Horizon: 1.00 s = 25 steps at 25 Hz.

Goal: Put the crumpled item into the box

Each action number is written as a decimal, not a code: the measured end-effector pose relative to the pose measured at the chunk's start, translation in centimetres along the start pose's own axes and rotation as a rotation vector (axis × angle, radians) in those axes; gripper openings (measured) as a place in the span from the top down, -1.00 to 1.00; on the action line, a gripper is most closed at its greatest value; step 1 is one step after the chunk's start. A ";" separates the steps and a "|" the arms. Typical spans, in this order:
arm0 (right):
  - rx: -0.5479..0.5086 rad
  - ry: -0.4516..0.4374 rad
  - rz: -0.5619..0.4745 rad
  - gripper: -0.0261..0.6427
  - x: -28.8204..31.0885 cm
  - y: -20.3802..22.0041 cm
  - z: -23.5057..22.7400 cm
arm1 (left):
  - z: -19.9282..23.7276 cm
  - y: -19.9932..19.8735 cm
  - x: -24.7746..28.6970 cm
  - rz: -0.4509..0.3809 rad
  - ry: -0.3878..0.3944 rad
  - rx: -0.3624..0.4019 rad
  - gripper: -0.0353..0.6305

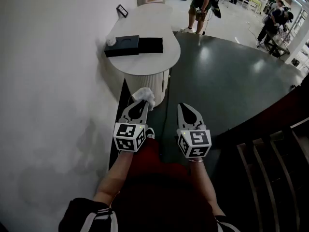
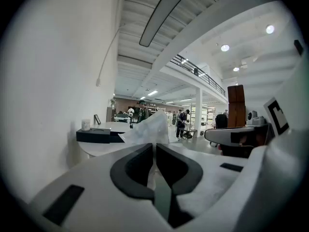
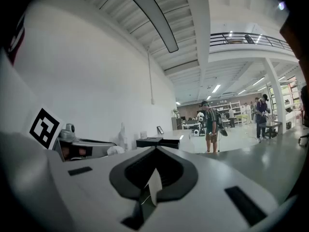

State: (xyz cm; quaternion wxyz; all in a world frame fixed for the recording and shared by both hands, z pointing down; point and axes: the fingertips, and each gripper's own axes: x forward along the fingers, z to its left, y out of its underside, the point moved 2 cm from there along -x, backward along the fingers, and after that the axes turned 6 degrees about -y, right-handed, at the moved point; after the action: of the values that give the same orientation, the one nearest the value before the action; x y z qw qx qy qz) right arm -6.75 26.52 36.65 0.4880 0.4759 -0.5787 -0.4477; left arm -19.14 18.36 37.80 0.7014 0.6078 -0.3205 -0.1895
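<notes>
My left gripper (image 1: 143, 103) is shut on a crumpled white paper item (image 1: 145, 96), which sticks out past its tips. In the left gripper view the crumpled item (image 2: 147, 129) rises above the closed jaws of that gripper (image 2: 154, 147). A black open box (image 1: 122, 46) lies on a white oval table (image 1: 149, 64) ahead, with its black lid (image 1: 150, 45) beside it to the right. The box (image 2: 94, 136) is well beyond the paper. My right gripper (image 1: 184, 107) is shut and holds nothing, level with the left one; the box (image 3: 156, 142) shows past its tips (image 3: 155, 149).
A white wall (image 1: 53, 81) runs along the left, close to the table. A small white object (image 1: 111, 42) rests at the box's left end and a picture frame (image 1: 122, 10) stands at the table's far side. People (image 1: 200, 6) stand farther back. Dark wooden furniture (image 1: 273, 168) is at right.
</notes>
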 end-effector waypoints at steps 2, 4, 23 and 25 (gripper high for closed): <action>-0.004 -0.012 0.015 0.88 0.8 0.1 0.1 | 0.2 0.1 0.6 0.008 -0.001 -0.004 0.77; -0.008 -0.023 0.026 0.88 1.6 0.1 0.2 | 0.4 0.2 1.3 0.010 0.000 -0.006 0.77; 0.053 -0.037 0.033 0.88 15.3 -0.5 -6.0 | 7.3 -0.2 14.7 0.071 0.002 0.002 0.77; 0.073 -0.037 0.052 0.88 16.5 -0.6 -6.6 | 8.0 -0.4 16.0 0.081 -0.003 -0.006 0.77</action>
State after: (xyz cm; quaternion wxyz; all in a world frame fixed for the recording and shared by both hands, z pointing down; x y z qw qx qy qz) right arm -1.30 9.75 39.20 0.4711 0.4697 -0.6157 -0.4223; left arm -13.02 1.93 41.31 0.7098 0.5921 -0.3451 -0.1628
